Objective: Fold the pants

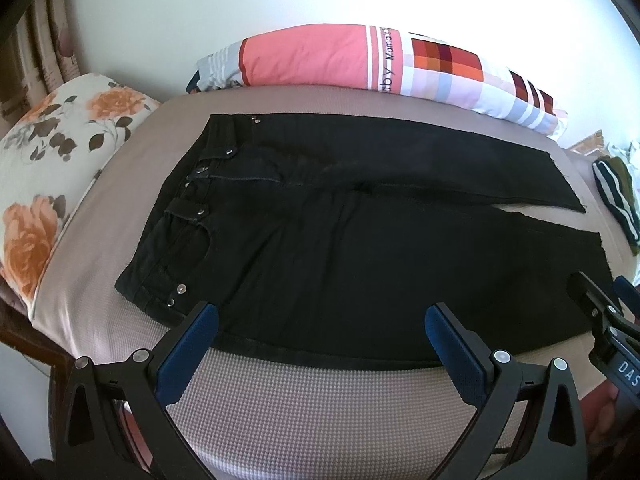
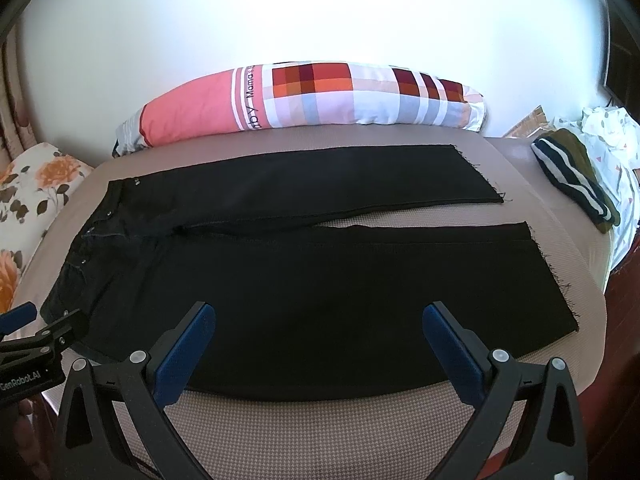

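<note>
Black pants [image 1: 320,240] lie flat on the bed, waistband to the left and both legs running right with frayed hems. In the right wrist view the pants [image 2: 320,280] show the two legs slightly apart. My left gripper [image 1: 320,312] hovers open over the near edge of the pants by the hip, nothing between its blue pads. My right gripper [image 2: 318,312] hangs open above the near leg, also holding nothing. The right gripper [image 1: 604,296] shows at the right edge of the left wrist view. The left gripper [image 2: 36,320] shows at the left edge of the right wrist view.
The bed [image 1: 300,408] has a beige textured cover. A pink and checked pillow [image 1: 360,60] lies along the far side by the white wall. A floral pillow [image 1: 52,168] sits at the left. A striped garment [image 2: 572,176] and white cloth [image 2: 612,136] lie at the right.
</note>
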The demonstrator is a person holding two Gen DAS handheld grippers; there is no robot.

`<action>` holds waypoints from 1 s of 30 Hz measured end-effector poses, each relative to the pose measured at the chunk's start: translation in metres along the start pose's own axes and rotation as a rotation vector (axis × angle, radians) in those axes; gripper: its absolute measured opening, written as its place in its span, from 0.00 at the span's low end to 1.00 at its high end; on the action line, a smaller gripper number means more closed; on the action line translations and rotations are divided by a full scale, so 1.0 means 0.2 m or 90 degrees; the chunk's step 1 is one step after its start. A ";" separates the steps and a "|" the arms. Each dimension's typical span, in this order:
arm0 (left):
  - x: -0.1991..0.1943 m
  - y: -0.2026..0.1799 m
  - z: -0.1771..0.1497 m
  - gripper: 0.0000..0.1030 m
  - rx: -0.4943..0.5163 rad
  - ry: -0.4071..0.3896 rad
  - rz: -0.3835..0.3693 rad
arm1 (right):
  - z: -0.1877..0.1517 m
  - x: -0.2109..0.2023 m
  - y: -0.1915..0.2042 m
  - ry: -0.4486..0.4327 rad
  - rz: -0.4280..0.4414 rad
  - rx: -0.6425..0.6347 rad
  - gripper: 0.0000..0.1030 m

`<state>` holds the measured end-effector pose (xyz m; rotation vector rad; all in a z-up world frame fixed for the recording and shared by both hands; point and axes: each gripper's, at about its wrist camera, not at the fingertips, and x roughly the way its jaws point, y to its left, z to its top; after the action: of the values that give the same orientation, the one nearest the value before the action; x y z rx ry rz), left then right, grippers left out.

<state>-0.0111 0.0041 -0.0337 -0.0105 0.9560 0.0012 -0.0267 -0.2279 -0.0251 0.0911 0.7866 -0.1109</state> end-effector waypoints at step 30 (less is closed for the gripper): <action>0.01 0.01 -0.01 0.99 -0.001 -0.001 0.001 | 0.00 0.00 0.00 -0.011 0.001 0.001 1.00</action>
<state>-0.0115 0.0062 -0.0362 -0.0101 0.9539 0.0037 -0.0263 -0.2284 -0.0250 0.0922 0.7690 -0.1109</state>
